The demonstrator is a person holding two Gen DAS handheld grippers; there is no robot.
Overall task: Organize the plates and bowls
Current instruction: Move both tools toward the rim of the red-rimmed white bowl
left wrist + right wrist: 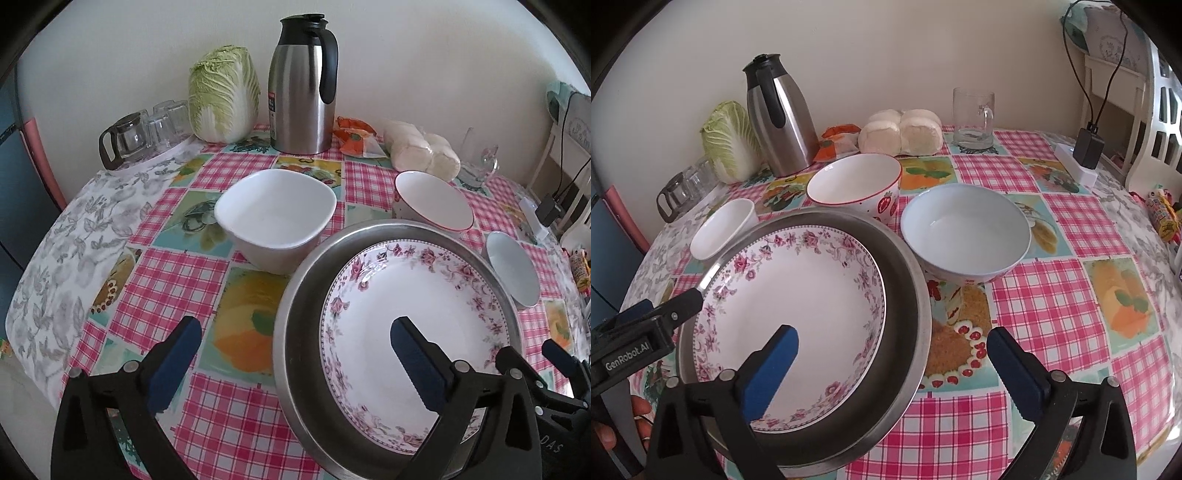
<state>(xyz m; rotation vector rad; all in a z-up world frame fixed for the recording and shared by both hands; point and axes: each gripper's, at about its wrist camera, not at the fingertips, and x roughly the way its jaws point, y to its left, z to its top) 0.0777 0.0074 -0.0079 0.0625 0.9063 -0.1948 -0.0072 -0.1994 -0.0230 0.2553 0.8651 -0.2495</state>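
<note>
A floral-rimmed white plate (pixel 413 325) (pixel 798 306) lies inside a steel pan (pixel 295 325) (pixel 908 295) on the checked tablecloth. A square white bowl (pixel 275 218) (pixel 720 229) stands left of the pan. A strawberry-print bowl (pixel 432 201) (pixel 857 184) stands behind it. A pale blue bowl (pixel 513 269) (pixel 966 230) stands to its right. My left gripper (pixel 295 350) is open, straddling the pan's left rim. My right gripper (pixel 892 354) is open, straddling the pan's right rim. The left gripper also shows in the right wrist view (pixel 646 321).
At the back stand a steel thermos jug (pixel 301 85) (pixel 779 118), a napa cabbage (pixel 223 94) (pixel 729 144), glass cups (pixel 147 129), wrapped buns (pixel 421 149) (pixel 901 131) and a glass mug (pixel 973 118). A charger (pixel 1087 147) sits at the right edge.
</note>
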